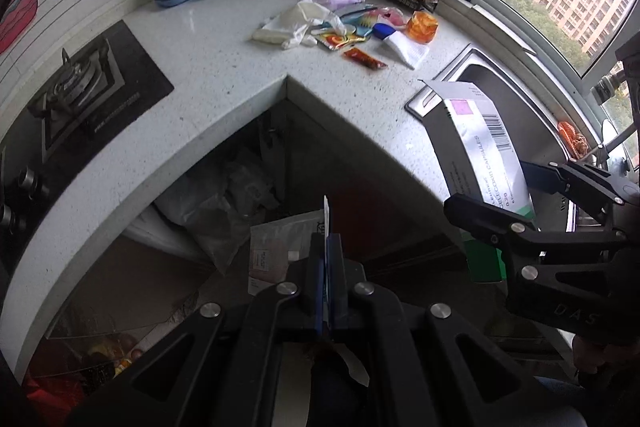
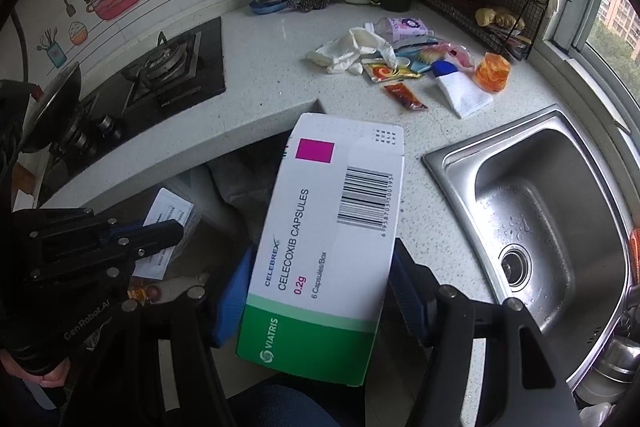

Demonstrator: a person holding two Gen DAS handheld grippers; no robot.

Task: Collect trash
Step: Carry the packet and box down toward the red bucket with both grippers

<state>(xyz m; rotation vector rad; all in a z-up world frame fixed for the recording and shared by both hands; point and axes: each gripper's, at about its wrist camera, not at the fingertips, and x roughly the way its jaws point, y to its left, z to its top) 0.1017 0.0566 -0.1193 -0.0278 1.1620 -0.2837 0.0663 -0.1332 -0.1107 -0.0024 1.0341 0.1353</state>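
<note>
The right gripper (image 2: 320, 287) clamped the capsule box (image 2: 328, 227), the left gripper (image 1: 328, 267) pinched a flat packet (image 1: 280, 247). Both seemingly bound for the bin; remaining wrappers (image 2: 400, 67) lay at twelve o'clock.

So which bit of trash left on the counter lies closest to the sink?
The white folded cloth, with the blue piece at its top end. It lies nearest the sink corner; the red sauce sachet sits just to its left, the orange wrapper farther back.

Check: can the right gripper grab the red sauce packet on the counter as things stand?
Probably not: the right gripper is clamped on the medicine box, so its jaws are full. The red sauce packet lies uncovered on the counter.
</note>
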